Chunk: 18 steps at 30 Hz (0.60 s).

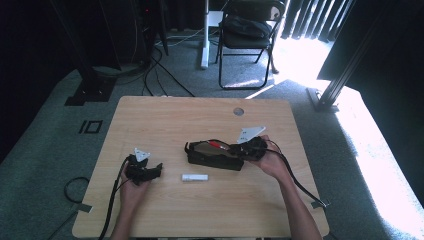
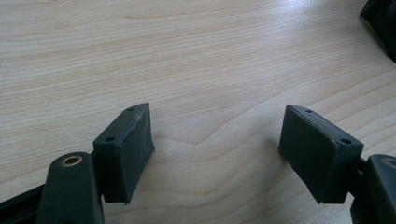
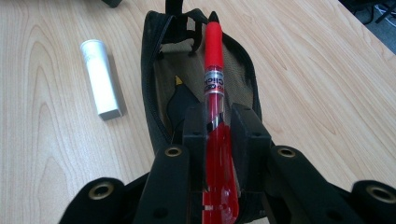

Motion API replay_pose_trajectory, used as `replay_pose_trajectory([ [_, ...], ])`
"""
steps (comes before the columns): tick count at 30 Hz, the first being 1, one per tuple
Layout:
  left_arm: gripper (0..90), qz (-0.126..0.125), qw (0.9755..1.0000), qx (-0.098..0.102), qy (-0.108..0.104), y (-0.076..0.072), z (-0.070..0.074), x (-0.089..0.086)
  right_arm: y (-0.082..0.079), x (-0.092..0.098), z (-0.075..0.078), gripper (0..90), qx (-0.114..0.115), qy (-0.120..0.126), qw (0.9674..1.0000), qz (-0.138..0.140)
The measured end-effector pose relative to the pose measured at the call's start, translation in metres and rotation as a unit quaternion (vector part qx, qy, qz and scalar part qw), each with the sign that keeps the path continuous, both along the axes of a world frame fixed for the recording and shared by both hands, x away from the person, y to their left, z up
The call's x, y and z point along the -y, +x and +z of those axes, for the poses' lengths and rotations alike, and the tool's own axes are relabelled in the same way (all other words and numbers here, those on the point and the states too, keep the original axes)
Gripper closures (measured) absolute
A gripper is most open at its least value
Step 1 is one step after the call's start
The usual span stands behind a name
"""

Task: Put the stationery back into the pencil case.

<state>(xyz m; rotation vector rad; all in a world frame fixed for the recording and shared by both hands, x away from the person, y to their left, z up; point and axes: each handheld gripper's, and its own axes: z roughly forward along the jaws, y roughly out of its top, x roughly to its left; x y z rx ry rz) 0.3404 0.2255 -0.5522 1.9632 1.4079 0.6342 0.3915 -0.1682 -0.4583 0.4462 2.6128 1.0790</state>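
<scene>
The red pen (image 3: pixel 215 116) is clamped between the pads of the right gripper (image 3: pixel 218 123), its long axis running straight out along the jaws, with the red grip end and dark tip pointing away from the hand. That tip hangs over the open mouth of the black pencil case (image 3: pixel 243 70), which lies directly ahead of and beneath the gripper, lengthwise in line with the pen (so the likely move is a push forward and down into the pouch). A white tube (image 3: pixel 100 77) lies just beside the case, to the gripper's left, parallel to it. The left gripper (image 2: pixel 217 140) stands wide with nothing between its jaws, well apart over bare table (image 2: pixel 187 56), so the right hand is nearer
</scene>
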Motion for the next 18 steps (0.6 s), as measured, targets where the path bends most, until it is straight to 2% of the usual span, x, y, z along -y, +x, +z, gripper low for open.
replay_pose_trajectory([
  [18,26.0,0.0,1.0,0.0,0.0,0.0,0.0,0.0,0.0048,-0.0061,-0.0088,76.7,-0.007,-0.009,0.9999,0.003],
])
